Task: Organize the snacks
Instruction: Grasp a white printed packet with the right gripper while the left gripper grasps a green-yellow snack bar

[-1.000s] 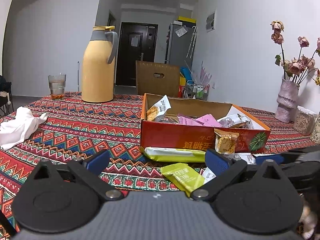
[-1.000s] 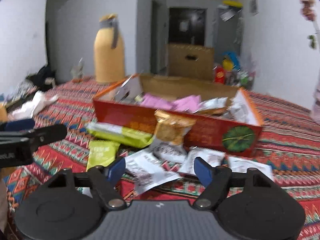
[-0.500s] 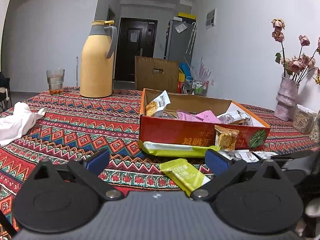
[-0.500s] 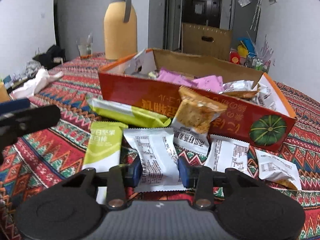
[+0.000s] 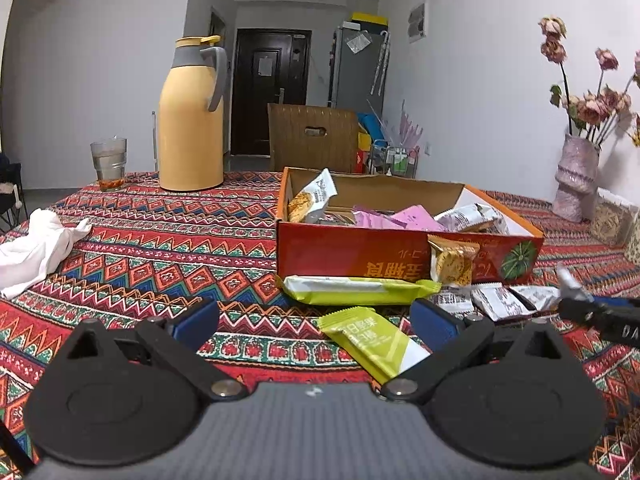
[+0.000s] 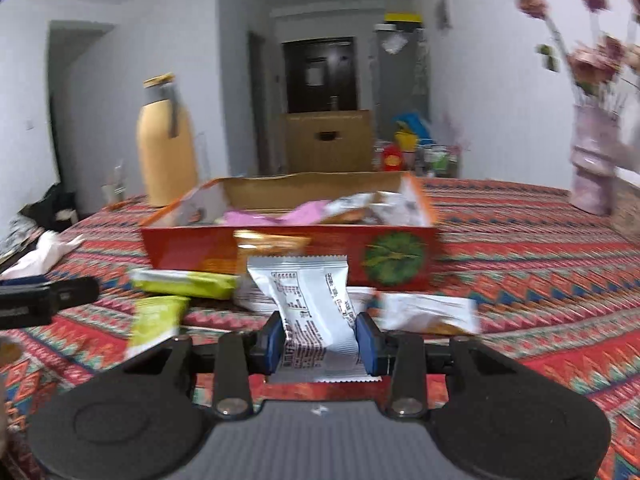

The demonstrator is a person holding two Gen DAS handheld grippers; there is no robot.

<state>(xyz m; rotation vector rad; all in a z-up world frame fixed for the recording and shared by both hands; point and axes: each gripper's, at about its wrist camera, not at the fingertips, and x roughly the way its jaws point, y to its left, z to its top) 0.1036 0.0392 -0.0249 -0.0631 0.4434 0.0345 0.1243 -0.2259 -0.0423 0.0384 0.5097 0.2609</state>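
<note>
My right claw (image 6: 320, 338) is clamped on a white snack packet (image 6: 310, 304), its blue pads pressing the packet's two long edges so the wrapper bows between them. The packet's long axis runs straight away from me, its crimped far end pointing at the red cardboard box (image 6: 288, 248) and its near end hanging over the claw body; it is lifted clear of the bench (image 6: 520, 264) and its patterned cloth. Directly beyond it an orange biscuit packet (image 6: 270, 242) leans against the box's front wall, and more white packets (image 6: 428, 312) lie flat on the cloth just beside the held one, to the right. Left of it a long lime-green bar (image 6: 184, 284) lies crosswise along the foot of the box, with a smaller lime-green packet (image 6: 154, 326) nearer me. The box is open-topped and already holds pink sachets (image 5: 400, 218) and silver wrappers. My left claw (image 5: 314, 320) stands wide apart with nothing between its pads, low over the cloth, with the smaller green packet just ahead of it. Farther off stand a yellow thermos jug (image 5: 191, 120), a drinking glass (image 5: 109, 162), a crumpled white cloth (image 5: 36, 246) and a pink vase of dried roses (image 5: 576, 176), all well apart from the box. The right wrist view is blurred.
</note>
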